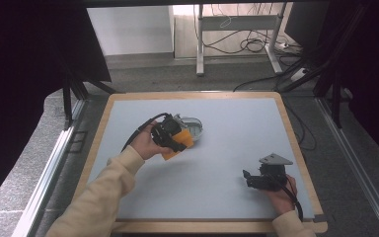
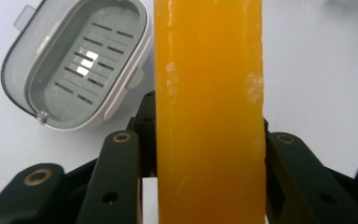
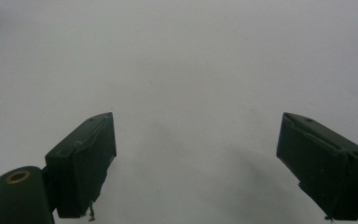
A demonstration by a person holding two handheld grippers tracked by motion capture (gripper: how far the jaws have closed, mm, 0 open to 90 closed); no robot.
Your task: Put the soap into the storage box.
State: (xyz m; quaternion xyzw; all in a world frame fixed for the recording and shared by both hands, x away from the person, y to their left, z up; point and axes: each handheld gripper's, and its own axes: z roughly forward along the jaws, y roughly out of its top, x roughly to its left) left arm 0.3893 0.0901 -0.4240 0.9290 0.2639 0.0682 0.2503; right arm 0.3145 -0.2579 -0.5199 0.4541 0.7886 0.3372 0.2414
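My left gripper (image 1: 177, 142) is shut on an orange soap bar (image 1: 181, 142), held just above the mat left of centre. In the left gripper view the soap bar (image 2: 209, 107) stands upright between the two black jaws, which press on its sides. Right behind it lies a grey soap box (image 1: 192, 126) with a slotted grey insert (image 2: 81, 60) inside, its lid off or swung open. My right gripper (image 1: 249, 178) rests near the front right of the mat, jaws wide apart with nothing between its fingertips (image 3: 86, 158).
The pale blue mat (image 1: 227, 143) lies on a wooden-edged table (image 1: 296, 143). Black curtains hang at both sides, and a desk frame with cables (image 1: 242, 34) stands on the floor beyond the table.
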